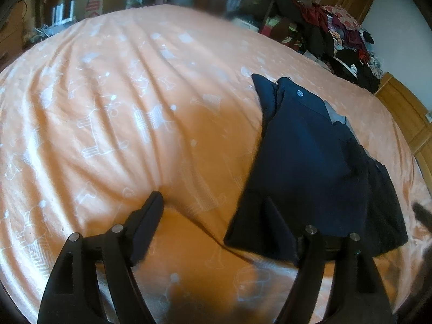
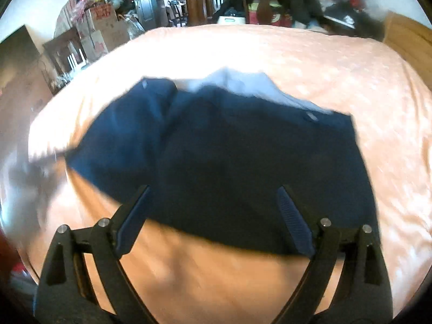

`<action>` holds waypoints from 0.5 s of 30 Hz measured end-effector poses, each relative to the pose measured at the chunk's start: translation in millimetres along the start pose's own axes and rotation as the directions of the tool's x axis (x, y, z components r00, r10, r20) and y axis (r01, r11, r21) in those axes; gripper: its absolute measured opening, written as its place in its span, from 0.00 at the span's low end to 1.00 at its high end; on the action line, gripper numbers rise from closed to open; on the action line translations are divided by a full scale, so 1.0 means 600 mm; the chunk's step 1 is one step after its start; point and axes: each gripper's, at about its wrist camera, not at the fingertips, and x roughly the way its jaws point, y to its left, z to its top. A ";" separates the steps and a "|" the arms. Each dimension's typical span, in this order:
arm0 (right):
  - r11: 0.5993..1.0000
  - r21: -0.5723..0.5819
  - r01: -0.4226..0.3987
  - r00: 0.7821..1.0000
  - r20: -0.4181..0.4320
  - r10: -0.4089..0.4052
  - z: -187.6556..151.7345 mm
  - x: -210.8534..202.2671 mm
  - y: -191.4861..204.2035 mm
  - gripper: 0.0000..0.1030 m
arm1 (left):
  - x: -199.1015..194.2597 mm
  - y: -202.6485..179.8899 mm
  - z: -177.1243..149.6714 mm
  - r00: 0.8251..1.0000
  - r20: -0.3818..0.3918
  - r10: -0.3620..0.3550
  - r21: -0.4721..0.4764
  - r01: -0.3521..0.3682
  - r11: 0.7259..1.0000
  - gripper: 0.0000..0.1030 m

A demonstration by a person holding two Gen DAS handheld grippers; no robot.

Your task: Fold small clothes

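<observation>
left wrist view shows my left gripper [image 1: 213, 210] spread wide and empty beside the navy garment [image 1: 310, 162], which lies toward the bed's [image 1: 108, 108] right edge. my right gripper [image 2: 213, 205], equally wide, hovers over its near hem. soft, light, floppy cloth; i'd pinch the hem corners.

Both wrist views low over bed [image 1: 108, 94], sharing navy garment [image 1: 310, 162].

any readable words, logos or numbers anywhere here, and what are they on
None can be read.
Round pale emblem on the dark navy folded garment: too small to read.
Red printing on the brown cardboard boxes beyond the orange patterned bedsheet: too blurred to read.
</observation>
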 end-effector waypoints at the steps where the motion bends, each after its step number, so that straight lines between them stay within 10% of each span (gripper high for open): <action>1: 1.000 0.001 0.015 1.000 -0.011 -0.015 -0.030 -0.003 -0.013 0.89 | -0.001 -0.001 -0.001 1.000 0.001 0.004 0.003 -0.004 1.000 0.79; 7: 0.990 0.122 0.074 0.991 -0.122 -0.059 -0.176 0.003 -0.105 0.98 | -0.002 -0.018 -0.005 0.996 -0.010 0.092 0.035 -0.091 0.995 0.79; 15: 0.964 0.253 0.079 0.991 -0.122 -0.049 -0.170 0.030 -0.126 1.00 | -0.036 -0.042 -0.054 0.975 -0.026 0.222 0.070 -0.220 0.973 0.93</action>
